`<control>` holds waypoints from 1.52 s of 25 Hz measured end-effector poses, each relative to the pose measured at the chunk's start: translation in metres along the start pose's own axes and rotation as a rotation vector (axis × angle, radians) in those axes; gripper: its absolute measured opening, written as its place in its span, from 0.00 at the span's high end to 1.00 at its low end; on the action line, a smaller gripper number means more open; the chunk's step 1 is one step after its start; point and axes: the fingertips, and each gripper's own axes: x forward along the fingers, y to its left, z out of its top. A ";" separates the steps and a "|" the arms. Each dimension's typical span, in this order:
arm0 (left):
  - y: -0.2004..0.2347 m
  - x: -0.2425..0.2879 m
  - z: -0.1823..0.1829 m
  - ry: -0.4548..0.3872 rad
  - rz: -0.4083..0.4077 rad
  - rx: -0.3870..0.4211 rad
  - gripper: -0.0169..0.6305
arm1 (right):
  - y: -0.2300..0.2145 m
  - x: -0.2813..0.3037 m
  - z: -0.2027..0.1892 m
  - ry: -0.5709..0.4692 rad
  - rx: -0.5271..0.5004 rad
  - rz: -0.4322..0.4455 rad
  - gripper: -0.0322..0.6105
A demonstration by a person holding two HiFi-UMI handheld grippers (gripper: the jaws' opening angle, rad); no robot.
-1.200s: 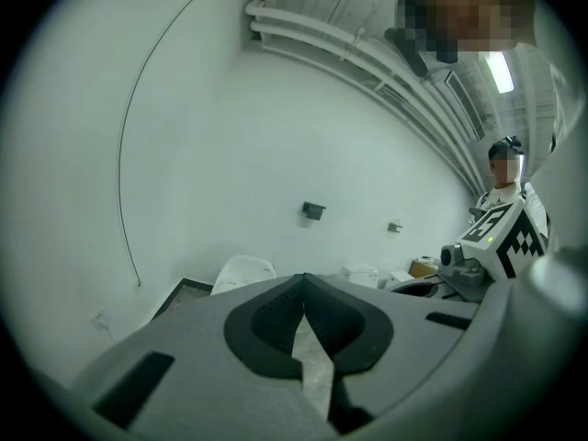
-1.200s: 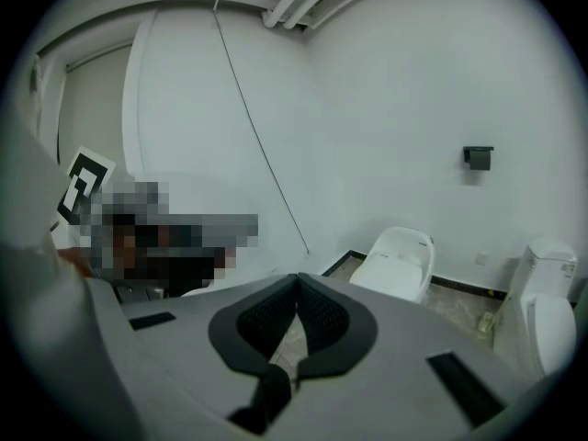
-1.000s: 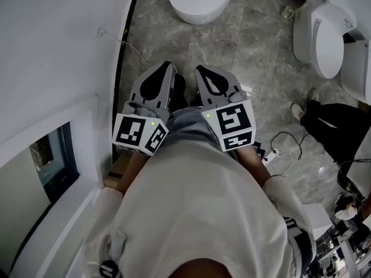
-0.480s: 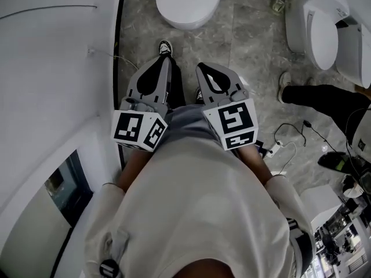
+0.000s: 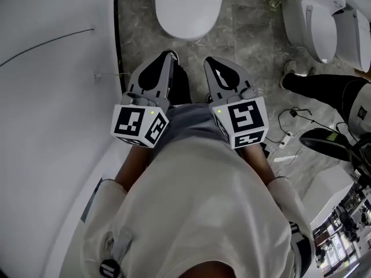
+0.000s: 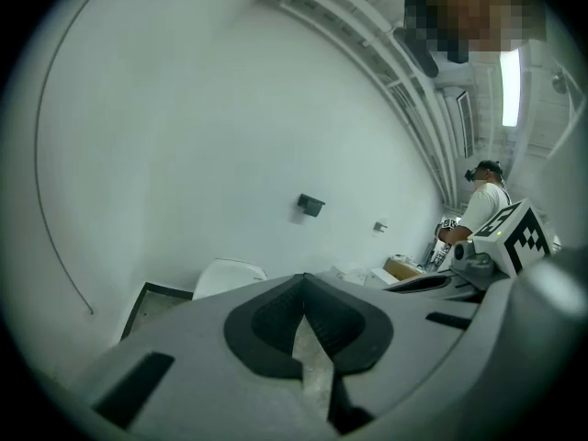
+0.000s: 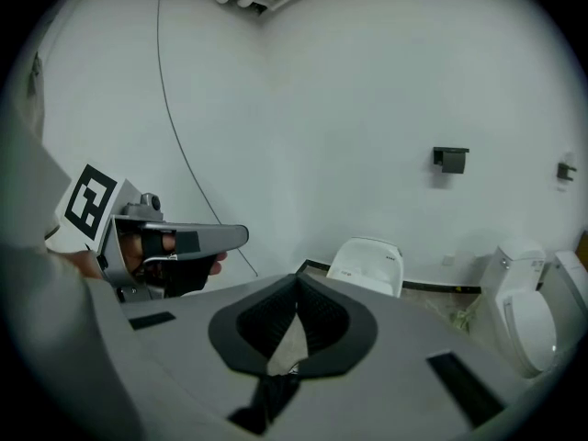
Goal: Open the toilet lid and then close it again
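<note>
The white toilet (image 5: pixel 188 7) stands ahead on the grey marble floor with its lid down; it also shows in the left gripper view (image 6: pixel 228 276) and the right gripper view (image 7: pixel 367 265). Both grippers are held side by side in front of the person's body, well short of the toilet. My left gripper (image 5: pixel 167 58) is shut with nothing in it, its tips meeting (image 6: pixel 303 281). My right gripper (image 5: pixel 211 62) is also shut and empty (image 7: pixel 296 281). Each gripper's marker cube sits near the person's waist.
A curved white wall (image 5: pixel 52 97) runs along the left with a thin cable on it. Two more toilets (image 5: pixel 319 22) stand at the right. Another person's dark-clad leg (image 5: pixel 324 86) and floor cables (image 5: pixel 287 138) lie to the right.
The person has walked forward: the toilet sits nearer and more centred, the wall window at the left has slid out of view. Both grippers stayed shut and side by side.
</note>
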 end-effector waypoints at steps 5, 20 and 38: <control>0.042 0.022 0.025 0.011 -0.066 -0.003 0.97 | 0.007 0.042 0.023 0.005 0.024 -0.034 0.93; 0.137 0.052 0.062 0.070 -0.139 -0.092 0.97 | 0.030 0.112 0.067 0.027 0.100 -0.103 0.93; 0.156 0.092 0.011 0.214 -0.116 -0.221 0.97 | -0.009 0.132 0.049 0.066 0.176 -0.119 0.93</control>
